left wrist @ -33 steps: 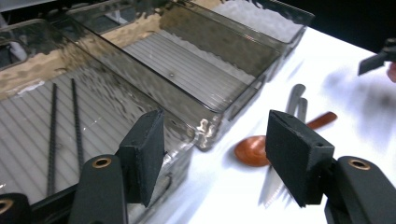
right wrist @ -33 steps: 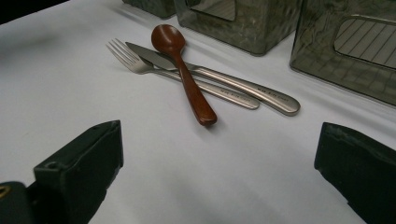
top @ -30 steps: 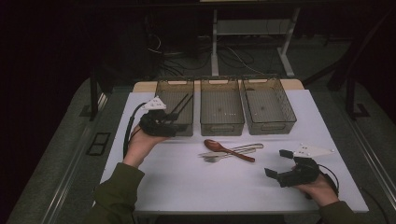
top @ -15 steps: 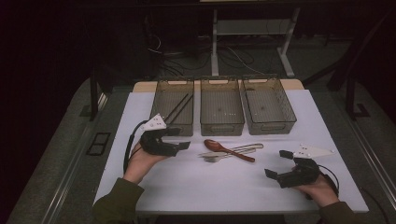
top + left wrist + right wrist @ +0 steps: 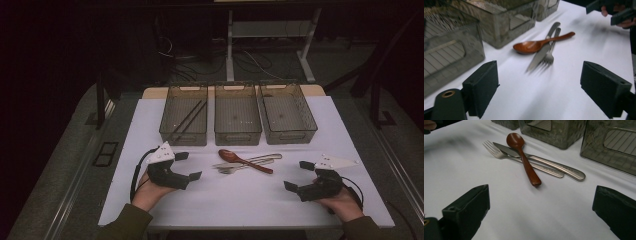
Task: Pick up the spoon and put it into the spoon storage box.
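between my wide-open, empty left gripper (image 5: 188,166) and right gripper (image 5: 299,175) lie a brown wooden spoon (image 5: 244,160), steel knife (image 5: 541,55) and fork (image 5: 550,53); left jaws have just been opening; next i reach for the spoon.

So the cutlery's all in one little pile on the white table (image 5: 350,150), just in front of the middle bin. The wooden spoon (image 5: 243,160) is reddish-brown and glossy, bowl up, lying diagonally across the other two. Under it sit a steel knife (image 5: 541,161) and a steel fork (image 5: 506,155), side by side and touching, handles pointing the same way.
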Demonstrator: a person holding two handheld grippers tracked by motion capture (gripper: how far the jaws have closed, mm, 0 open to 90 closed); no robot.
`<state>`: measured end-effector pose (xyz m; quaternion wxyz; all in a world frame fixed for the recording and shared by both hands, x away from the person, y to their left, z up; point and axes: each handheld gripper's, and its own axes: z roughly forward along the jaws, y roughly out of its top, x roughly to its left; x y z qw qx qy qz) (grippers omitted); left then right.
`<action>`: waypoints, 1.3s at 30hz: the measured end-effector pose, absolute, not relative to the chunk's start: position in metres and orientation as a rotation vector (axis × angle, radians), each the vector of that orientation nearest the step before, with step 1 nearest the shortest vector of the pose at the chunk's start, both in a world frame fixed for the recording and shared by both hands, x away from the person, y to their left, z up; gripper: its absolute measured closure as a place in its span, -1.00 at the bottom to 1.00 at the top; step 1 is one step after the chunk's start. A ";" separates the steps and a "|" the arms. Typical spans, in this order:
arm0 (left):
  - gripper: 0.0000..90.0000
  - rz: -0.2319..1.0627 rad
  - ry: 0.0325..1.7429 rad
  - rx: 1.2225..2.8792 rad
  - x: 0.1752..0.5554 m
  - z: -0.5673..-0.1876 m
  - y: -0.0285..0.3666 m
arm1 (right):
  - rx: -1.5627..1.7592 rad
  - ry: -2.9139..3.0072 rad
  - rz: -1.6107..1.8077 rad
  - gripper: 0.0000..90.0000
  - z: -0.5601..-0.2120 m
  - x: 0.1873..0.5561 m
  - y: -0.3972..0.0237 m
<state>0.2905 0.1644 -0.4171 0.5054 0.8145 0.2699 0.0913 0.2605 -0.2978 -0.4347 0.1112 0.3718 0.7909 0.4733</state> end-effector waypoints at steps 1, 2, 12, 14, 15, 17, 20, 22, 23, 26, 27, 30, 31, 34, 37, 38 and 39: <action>-0.72 0.218 0.649 1.971 0.289 -0.419 0.164 | 1.096 2.326 1.388 -0.98 -0.435 0.260 -0.298; -0.74 0.221 0.647 1.974 0.287 -0.420 0.163 | 1.094 2.331 1.387 -0.98 -0.434 0.260 -0.298; -1.00 0.228 0.639 2.002 0.279 -0.432 0.160 | 1.084 2.378 1.352 -0.98 -0.429 0.262 -0.294; -1.00 0.215 0.636 2.009 0.279 -0.433 0.161 | 1.089 2.380 1.345 -0.98 -0.428 0.263 -0.293; -1.00 0.214 0.635 2.010 0.279 -0.433 0.161 | 1.082 2.382 1.345 -0.98 -0.427 0.264 -0.293; -1.00 0.204 0.640 2.014 0.279 -0.433 0.161 | 1.085 2.386 1.341 -0.97 -0.426 0.266 -0.291; -1.00 0.198 0.640 2.022 0.280 -0.434 0.160 | 1.075 2.394 1.342 -0.93 -0.424 0.269 -0.288; -1.00 0.197 0.634 2.022 0.281 -0.435 0.160 | 1.074 2.398 1.342 -0.91 -0.423 0.271 -0.287; -1.00 0.196 0.634 2.023 0.281 -0.435 0.160 | 1.080 2.400 1.341 -0.91 -0.423 0.271 -0.286; -1.00 0.196 0.636 2.023 0.280 -0.435 0.160 | 1.076 2.412 1.332 -0.90 -0.423 0.274 -0.283; -1.00 0.197 0.636 2.021 0.280 -0.434 0.160 | 1.077 2.409 1.333 -0.90 -0.423 0.276 -0.282; -1.00 0.195 0.633 2.019 0.280 -0.434 0.160 | 1.082 2.400 1.339 -0.89 -0.421 0.279 -0.281; -1.00 0.193 0.634 2.019 0.280 -0.434 0.160 | 1.090 2.397 1.342 -0.88 -0.420 0.280 -0.280; -1.00 0.189 0.634 2.021 0.281 -0.434 0.160 | 1.082 2.407 1.339 -0.81 -0.419 0.282 -0.278; -1.00 0.184 0.630 2.020 0.281 -0.435 0.160 | 1.058 2.421 1.349 -0.70 -0.417 0.284 -0.276; -1.00 0.182 0.631 2.020 0.281 -0.435 0.159 | 1.060 2.421 1.349 -0.70 -0.417 0.285 -0.275; -1.00 0.182 0.630 2.021 0.281 -0.435 0.159 | 1.059 2.421 1.348 -0.69 -0.416 0.286 -0.275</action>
